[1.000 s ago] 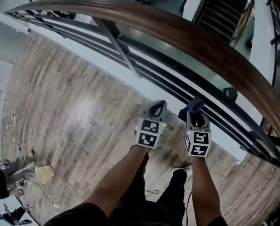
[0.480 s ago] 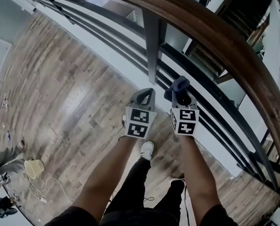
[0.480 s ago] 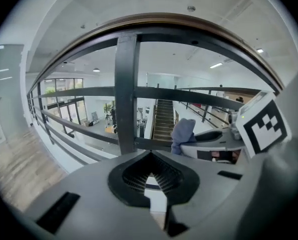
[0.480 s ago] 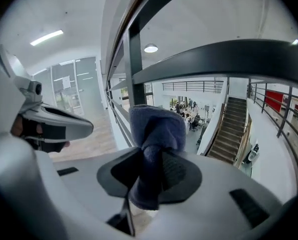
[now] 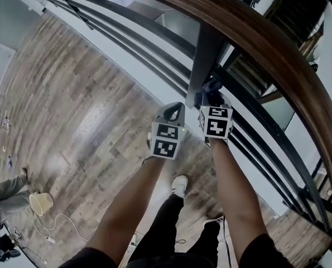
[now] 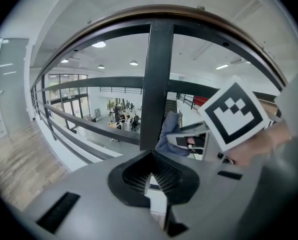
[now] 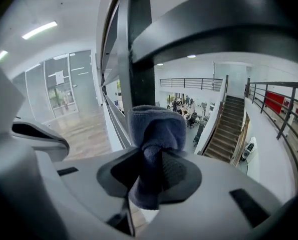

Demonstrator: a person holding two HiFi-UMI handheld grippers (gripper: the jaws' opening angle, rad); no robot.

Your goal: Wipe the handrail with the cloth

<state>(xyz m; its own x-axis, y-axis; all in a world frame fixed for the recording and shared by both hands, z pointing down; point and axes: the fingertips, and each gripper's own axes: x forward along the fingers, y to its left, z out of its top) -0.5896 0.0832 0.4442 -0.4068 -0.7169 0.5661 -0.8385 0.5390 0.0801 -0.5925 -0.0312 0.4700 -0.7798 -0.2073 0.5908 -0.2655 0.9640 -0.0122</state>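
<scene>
The brown wooden handrail [image 5: 277, 43] curves from the top of the head view down its right side, above dark metal rails and a dark upright post [image 5: 203, 60]. My right gripper [image 5: 210, 96] is shut on a blue-grey cloth [image 7: 156, 139], which bunches out past the jaws right in front of the post [image 7: 137, 59], well below the wooden rail. My left gripper [image 5: 175, 111] hangs just left of it, shut with nothing between its jaws. In the left gripper view the cloth [image 6: 170, 131] shows beside the post [image 6: 156, 84], with the handrail [image 6: 164, 9] arching overhead.
Wooden plank floor [image 5: 71, 110] spreads to the left, with a pale cup [image 5: 38, 203] and a cable lying on it. Beyond the horizontal rails [image 5: 266, 144] there is an open drop to a lower hall and a staircase [image 7: 229, 134]. My legs and shoes stand below the grippers.
Both grippers have risen and moved in toward the railing. The post, off to the left a second ago, now stands directly in front of the right gripper and its cloth.
</scene>
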